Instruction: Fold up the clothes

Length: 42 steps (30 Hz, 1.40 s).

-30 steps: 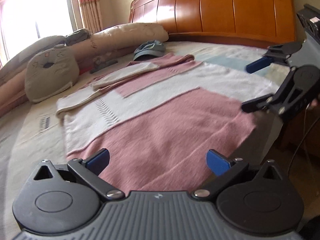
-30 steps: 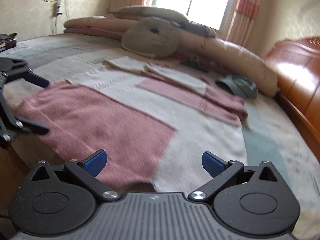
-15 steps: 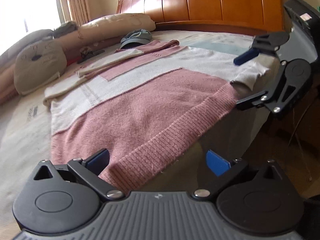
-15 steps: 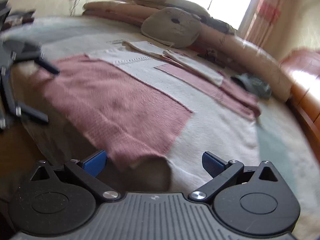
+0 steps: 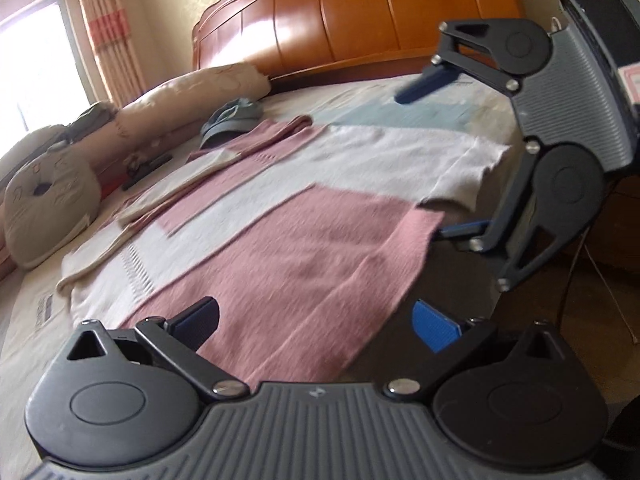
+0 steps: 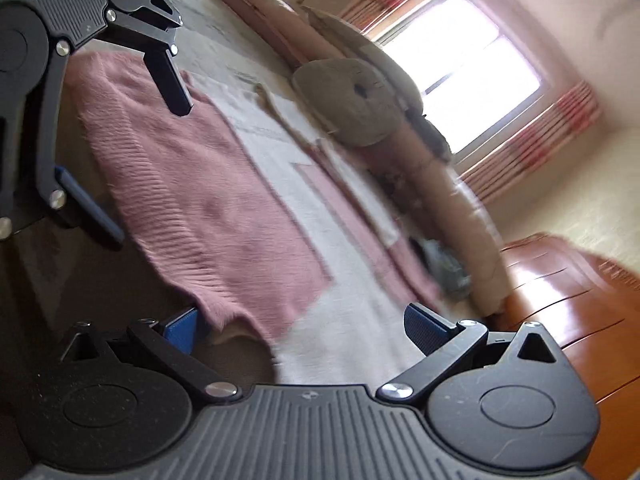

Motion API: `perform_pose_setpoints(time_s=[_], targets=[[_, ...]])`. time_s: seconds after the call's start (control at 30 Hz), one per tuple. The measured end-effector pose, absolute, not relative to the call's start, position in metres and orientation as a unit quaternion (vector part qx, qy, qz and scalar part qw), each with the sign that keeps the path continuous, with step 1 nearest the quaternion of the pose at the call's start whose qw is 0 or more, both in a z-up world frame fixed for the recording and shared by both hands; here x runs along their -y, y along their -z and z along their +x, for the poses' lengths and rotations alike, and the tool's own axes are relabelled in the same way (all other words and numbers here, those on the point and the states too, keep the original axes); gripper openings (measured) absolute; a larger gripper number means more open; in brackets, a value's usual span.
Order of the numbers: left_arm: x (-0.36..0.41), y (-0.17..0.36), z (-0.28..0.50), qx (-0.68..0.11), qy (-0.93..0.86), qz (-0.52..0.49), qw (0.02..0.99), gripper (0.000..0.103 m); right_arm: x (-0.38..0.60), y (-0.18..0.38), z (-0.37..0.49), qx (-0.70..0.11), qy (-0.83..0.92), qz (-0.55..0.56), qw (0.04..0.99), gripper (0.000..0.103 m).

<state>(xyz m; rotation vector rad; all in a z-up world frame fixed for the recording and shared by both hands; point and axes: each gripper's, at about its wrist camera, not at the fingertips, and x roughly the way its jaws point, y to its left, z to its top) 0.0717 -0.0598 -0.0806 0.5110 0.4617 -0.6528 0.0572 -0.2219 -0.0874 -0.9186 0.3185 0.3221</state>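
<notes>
A pink and white knitted sweater (image 5: 320,248) lies flat on the bed, its ribbed hem hanging over the near edge. My left gripper (image 5: 316,322) is open, its blue pads on either side of the pink hem. In the same view my right gripper (image 5: 440,156) stands open and turned on its side at the sweater's white corner, one finger above the cloth and one below. The right wrist view shows the sweater (image 6: 200,200) blurred, with my right gripper (image 6: 304,326) open around the hem where pink meets white. The left gripper (image 6: 132,148) is open at the top left.
A wooden headboard (image 5: 360,28) rises behind the bed. Rolled bedding (image 5: 192,100), a grey cushion (image 5: 48,200) and a blue-grey cap (image 5: 232,120) lie beyond the sweater. A bright window (image 6: 468,68) with striped curtains is on the far side. A thin cable (image 5: 588,264) hangs off the bed's right edge.
Both grippers have dropped to the bed's edge and moved in on the hem. The right gripper has rolled onto its side and come nearer the left one. Both stay open.
</notes>
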Motion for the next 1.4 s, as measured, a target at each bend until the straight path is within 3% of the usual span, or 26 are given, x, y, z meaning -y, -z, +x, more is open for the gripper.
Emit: perform_pose_setpoints(time_s=[0.57,0.97,1.4], targets=[[0.072,0.076,0.1,-0.22,0.301,0.249,0.894,0.102,0.232,0.09,0.053,-0.163,-0.187,-0.462,0.852,0.103],[0.084,0.076,0.088,-0.211,0.35,0.26,0.875,0.102,0.216,0.096,0.049,-0.128,-0.184,-0.53,0.818,0.103],[0.1,0.084,0.099,-0.218,0.333,0.275,0.875,0.102,0.219,0.088,0.063,-0.091,-0.147,-0.511,0.842,0.103]])
